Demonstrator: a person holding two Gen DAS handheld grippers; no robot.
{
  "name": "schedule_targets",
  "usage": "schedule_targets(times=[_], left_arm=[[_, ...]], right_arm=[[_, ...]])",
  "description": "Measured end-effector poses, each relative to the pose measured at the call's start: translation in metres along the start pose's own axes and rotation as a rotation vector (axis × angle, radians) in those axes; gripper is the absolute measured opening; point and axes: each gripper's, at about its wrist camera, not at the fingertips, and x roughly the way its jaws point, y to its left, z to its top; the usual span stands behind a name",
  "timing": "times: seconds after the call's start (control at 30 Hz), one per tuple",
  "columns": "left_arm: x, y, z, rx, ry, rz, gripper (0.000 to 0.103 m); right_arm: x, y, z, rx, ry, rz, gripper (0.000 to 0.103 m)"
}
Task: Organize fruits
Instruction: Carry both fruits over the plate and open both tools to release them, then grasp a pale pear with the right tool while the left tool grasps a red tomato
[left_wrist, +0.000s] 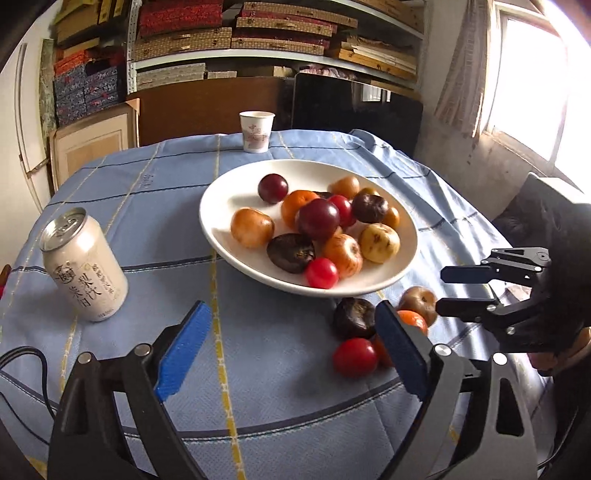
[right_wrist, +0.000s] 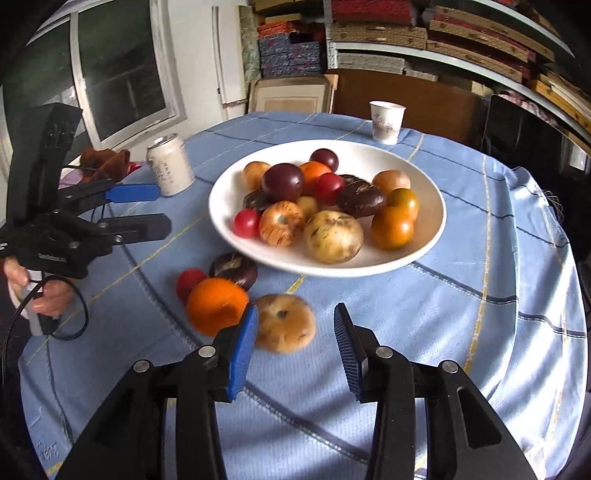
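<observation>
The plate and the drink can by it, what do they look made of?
The plate looks like glazed ceramic, possibly melamine: plain white, smooth, with soft glare along its thick rim. The can looks like aluminium: bare silvery top with a pull tab, and a cream printed side with a slight sheen.

Left tongs (left_wrist: 291, 354) spread wide, right tongs (right_wrist: 295, 347) parted, both angled downward, nothing gripped

Drink can (left_wrist: 84, 266) and paper cup (left_wrist: 256, 132) — on blue tablecloth (left_wrist: 159, 229).
</observation>
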Motion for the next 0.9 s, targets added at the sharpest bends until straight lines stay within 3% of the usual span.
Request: schedule_targets(times=[0.4,0.6,0.7,0.8,0.9], left_arm=[[-0.003,0.005,-0.001,-0.02,0.006,-0.005,0.088],[-0.005,0.0,-0.003,-0.001,0.002,-0.001,0.088],[-0.005,0.0,-0.003,-0.003,0.005,-0.002,0.088],[-0.006,0.001,-0.004,-0.008,0.006,-0.007,0.088],[-0.006,0.001,-0.003,-0.006,0.005,-0.004,0.088]], right_arm=[[0.014,0.014,-0.008,-0.055,0.064,-0.006,0.043],[0.019,0.018,-0.006,-0.066,0.056,-0.044,0.045],[0.023,0.017,-0.004,-0.058,0.058,-0.046,0.047],[0.026,0.015,-0.004,-0.043,0.058,-0.061,0.056],[0.029,0.013,-0.003,-0.027,0.058,-0.046,0.054]])
